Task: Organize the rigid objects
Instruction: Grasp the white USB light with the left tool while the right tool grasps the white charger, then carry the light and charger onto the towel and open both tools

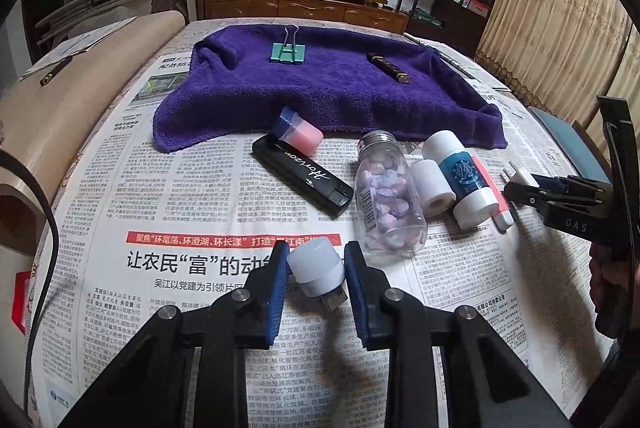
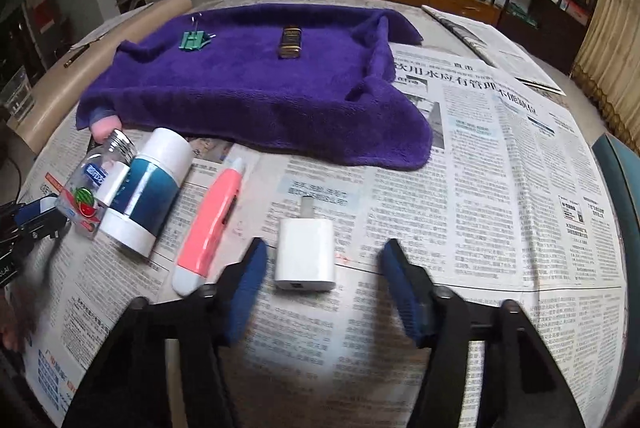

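My left gripper (image 1: 316, 260) has its blue pads on either side of a small white USB lamp (image 1: 318, 270) that lies on the newspaper; they are close to it, and touching cannot be told. My right gripper (image 2: 322, 260) is open around a white charger plug (image 2: 306, 256) on the newspaper. It also shows at the right of the left wrist view (image 1: 524, 187). A purple towel (image 1: 320, 83) lies at the back with a green binder clip (image 1: 287, 52) and a dark lighter (image 1: 389, 67) on it.
On the newspaper lie a black Horizon case (image 1: 302, 179), a pink-and-blue cap (image 1: 298, 133), a clear bottle of tablets (image 1: 386, 191), a white roll (image 1: 433, 189), a blue-white tube (image 1: 460, 179) and a pink pen-like stick (image 2: 210, 224). A wooden chair back (image 1: 60, 107) stands left.
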A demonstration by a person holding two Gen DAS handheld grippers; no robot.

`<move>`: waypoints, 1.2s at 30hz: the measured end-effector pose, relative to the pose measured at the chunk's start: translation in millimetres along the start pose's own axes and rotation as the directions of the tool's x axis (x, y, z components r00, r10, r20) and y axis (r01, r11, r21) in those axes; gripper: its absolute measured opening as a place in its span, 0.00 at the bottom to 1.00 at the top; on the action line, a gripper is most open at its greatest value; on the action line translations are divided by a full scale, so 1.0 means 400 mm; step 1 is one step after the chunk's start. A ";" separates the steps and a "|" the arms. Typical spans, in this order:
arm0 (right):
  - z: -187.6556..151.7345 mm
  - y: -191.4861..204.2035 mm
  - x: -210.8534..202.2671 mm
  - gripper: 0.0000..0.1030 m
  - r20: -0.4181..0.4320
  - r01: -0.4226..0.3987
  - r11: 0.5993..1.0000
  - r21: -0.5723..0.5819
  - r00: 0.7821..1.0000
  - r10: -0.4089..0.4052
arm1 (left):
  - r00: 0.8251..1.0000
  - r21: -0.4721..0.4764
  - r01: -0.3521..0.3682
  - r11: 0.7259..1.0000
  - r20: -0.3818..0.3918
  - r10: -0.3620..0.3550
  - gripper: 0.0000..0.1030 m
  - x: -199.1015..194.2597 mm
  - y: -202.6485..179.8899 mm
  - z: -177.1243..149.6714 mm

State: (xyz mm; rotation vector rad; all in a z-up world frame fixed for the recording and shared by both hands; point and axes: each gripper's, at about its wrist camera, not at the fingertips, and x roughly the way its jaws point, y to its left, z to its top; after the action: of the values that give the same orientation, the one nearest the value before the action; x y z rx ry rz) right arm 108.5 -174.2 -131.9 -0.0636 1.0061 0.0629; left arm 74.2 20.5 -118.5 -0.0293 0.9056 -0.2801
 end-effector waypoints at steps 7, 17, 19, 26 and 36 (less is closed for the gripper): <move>-0.009 0.021 -0.011 0.25 0.019 0.005 1.000 -0.013 1.000 -0.005 | 1.000 -0.022 0.004 1.000 0.007 -0.004 0.26 -0.015 0.012 0.008; 0.009 -0.012 -0.032 0.25 0.033 -0.035 0.998 0.061 0.999 0.033 | 0.999 -0.034 -0.016 0.999 0.037 0.018 0.26 -0.056 0.034 0.065; 0.016 -0.020 -0.044 0.25 0.048 -0.047 0.996 0.079 0.998 0.043 | 0.999 -0.029 -0.018 0.999 0.044 0.019 0.26 -0.064 0.033 0.079; 0.040 -0.035 -0.069 0.25 0.072 -0.074 0.992 0.102 0.995 0.067 | 0.998 -0.022 -0.012 1.000 0.060 0.013 0.26 -0.062 0.029 0.139; 0.160 -0.068 -0.083 0.25 0.112 -0.101 0.987 0.122 0.990 0.087 | 0.995 0.001 -0.018 1.000 0.098 0.018 0.26 -0.026 0.038 0.281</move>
State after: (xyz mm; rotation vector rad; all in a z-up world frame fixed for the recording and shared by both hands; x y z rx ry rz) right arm 147.1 -196.7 -69.0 0.1031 0.9037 0.0872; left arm 159.1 27.3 -43.0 -0.0328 0.8075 -0.2603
